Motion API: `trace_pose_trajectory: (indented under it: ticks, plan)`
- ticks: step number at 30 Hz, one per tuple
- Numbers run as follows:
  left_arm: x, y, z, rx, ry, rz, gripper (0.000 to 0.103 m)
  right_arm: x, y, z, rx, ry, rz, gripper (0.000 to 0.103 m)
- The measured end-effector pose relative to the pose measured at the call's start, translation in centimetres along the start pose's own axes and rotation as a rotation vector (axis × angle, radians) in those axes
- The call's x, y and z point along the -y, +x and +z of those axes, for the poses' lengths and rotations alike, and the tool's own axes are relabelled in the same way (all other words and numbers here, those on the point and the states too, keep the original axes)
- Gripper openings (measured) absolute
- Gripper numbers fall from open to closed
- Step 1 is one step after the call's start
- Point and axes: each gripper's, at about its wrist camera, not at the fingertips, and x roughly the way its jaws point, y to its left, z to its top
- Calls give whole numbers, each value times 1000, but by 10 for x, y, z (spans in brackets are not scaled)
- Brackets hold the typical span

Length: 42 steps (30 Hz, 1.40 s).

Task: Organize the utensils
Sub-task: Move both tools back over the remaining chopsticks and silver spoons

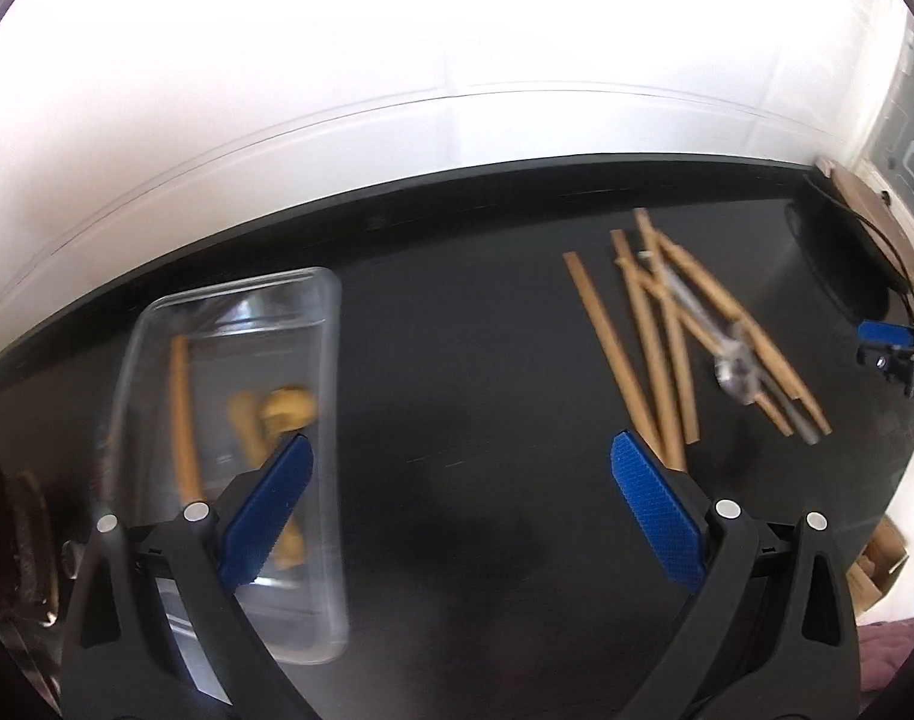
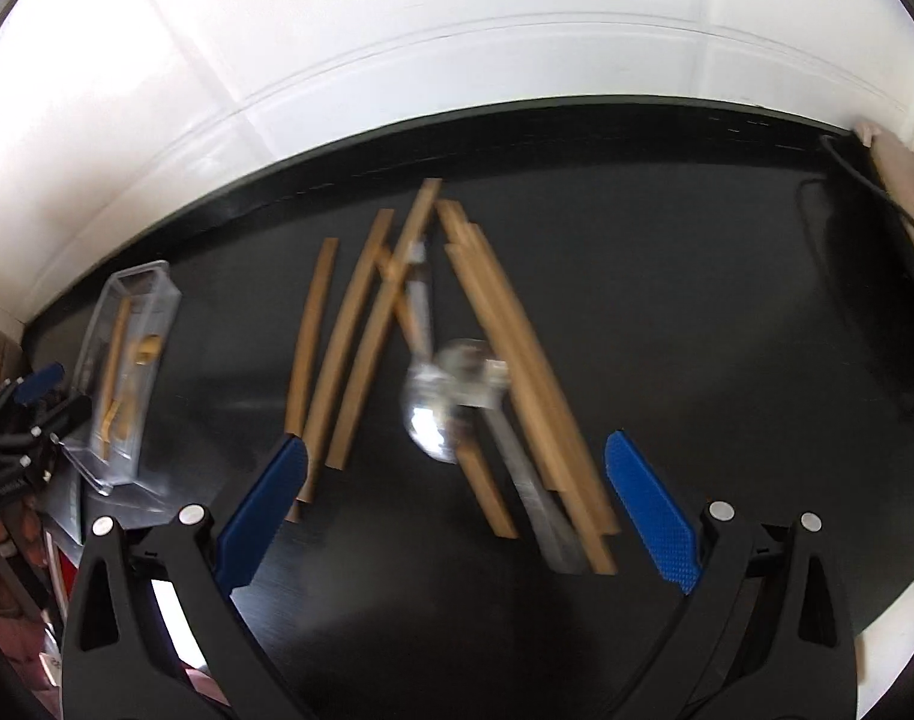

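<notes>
One clear tray (image 1: 330,324), two metal spoons (image 2: 438,414), roughly eight loose wooden sticks (image 2: 312,348).

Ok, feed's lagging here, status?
Left gripper open, empty. Right gripper open over chopsticks and spoon. Some utensils in tray. Nothing blocking.

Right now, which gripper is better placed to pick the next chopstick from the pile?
Right. The right gripper is open directly over the chopsticks, while the left gripper is open beside the container, with the pile off to its side.

Wooden sticks (image 2: 360,348) and metal spoons (image 2: 450,396) lie crisscrossed beside clear tray (image 2: 129,384).
</notes>
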Motion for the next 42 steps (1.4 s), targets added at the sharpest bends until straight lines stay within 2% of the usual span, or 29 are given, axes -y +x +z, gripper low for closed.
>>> trace_pose_trajectory:
  ticks: [8,13,20,30,42]
  plan:
    - [70,15,4,-36,16,-34,97,71,9,-10,-92,-8,-41,96]
    - [97,25,-10,-57,-21,-25,97,88,19,-6,-118,-67,-36,96]
    - [112,36,-21,-73,-94,-20,97,102,20,-3,-133,-173,-30,96]
    - [118,37,-18,-76,-125,-4,97,118,20,-8,-146,-167,-7,96]
    - [105,43,-18,-92,-135,10,97,114,23,-15,-161,-139,-14,96]
